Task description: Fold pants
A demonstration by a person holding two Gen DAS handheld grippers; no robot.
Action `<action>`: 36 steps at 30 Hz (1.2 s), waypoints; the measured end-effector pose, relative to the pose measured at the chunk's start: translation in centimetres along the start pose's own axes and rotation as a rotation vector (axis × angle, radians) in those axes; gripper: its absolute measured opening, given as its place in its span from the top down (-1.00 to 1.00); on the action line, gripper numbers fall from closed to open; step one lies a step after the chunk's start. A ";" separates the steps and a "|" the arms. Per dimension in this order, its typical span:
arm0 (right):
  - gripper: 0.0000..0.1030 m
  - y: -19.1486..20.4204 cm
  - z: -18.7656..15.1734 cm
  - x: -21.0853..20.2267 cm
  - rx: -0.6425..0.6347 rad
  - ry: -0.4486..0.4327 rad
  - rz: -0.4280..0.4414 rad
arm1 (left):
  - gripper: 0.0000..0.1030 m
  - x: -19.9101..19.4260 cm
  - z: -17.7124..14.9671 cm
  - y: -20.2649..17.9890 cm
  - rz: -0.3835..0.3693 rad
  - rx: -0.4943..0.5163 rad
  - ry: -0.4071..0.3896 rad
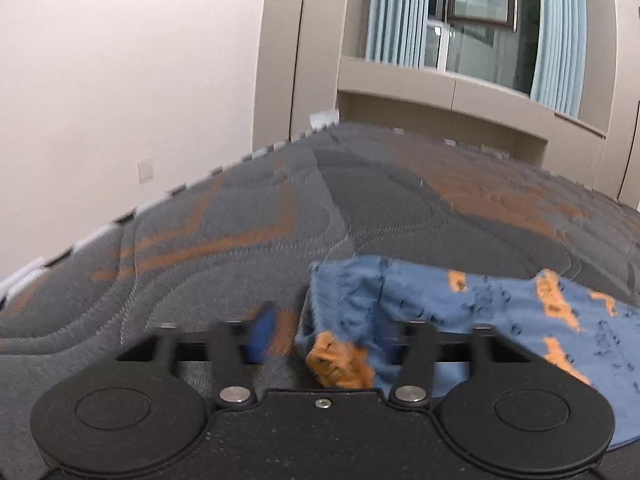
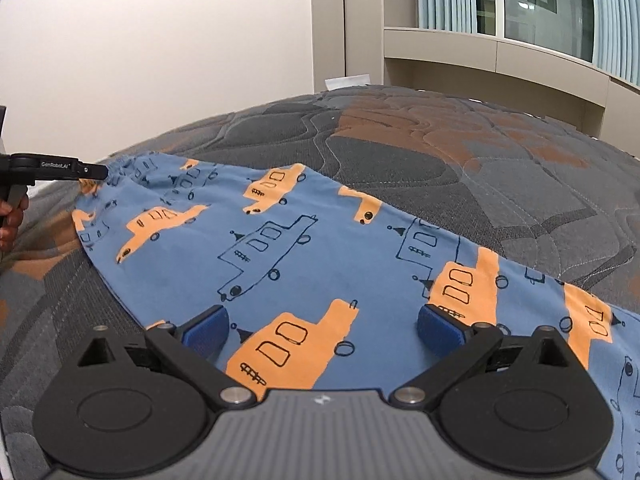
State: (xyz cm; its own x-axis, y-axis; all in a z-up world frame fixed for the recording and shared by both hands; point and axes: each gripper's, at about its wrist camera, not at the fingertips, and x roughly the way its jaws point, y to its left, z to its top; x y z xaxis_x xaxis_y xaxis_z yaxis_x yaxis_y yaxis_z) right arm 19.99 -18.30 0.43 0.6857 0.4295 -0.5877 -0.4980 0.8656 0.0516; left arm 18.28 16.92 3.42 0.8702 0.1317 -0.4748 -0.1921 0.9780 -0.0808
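Blue pants [image 2: 320, 240] printed with orange and outlined vehicles lie spread flat on a grey and orange quilted mattress [image 2: 480, 160]. My right gripper [image 2: 322, 326] is open, its blue pads [image 2: 204, 328] set wide just over the cloth near the front, gripping nothing. In the left wrist view the pants' [image 1: 460, 312] bunched corner, with an orange patch, lies between the jaws of my left gripper [image 1: 324, 332]. That gripper is open: one pad [image 1: 262, 332] stands clear of the cloth and the other is hidden behind it. The right wrist view shows the left gripper [image 2: 96, 171] at the pants' far left edge.
A person's hand [image 2: 10, 216] holds the left gripper at the left border. Beyond the mattress [image 1: 240, 208] stand a beige wardrobe [image 2: 344, 28], a low shelf unit [image 2: 500, 60] and a window with light blue curtains [image 1: 400, 12]. A plain wall [image 1: 120, 80] runs along the left side.
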 end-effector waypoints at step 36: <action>-0.99 -3.0 8.0 8.7 -0.172 -0.012 -0.209 | -0.99 6.2 0.1 -8.7 -0.032 0.123 0.160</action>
State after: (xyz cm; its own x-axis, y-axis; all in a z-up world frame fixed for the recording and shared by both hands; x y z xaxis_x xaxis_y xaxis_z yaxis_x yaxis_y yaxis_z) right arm 31.68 -15.07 1.63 0.7889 0.2497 -0.5615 -0.4270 0.8799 -0.2086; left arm 25.41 9.23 1.25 0.7896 0.0827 -0.6081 -0.1005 0.9949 0.0049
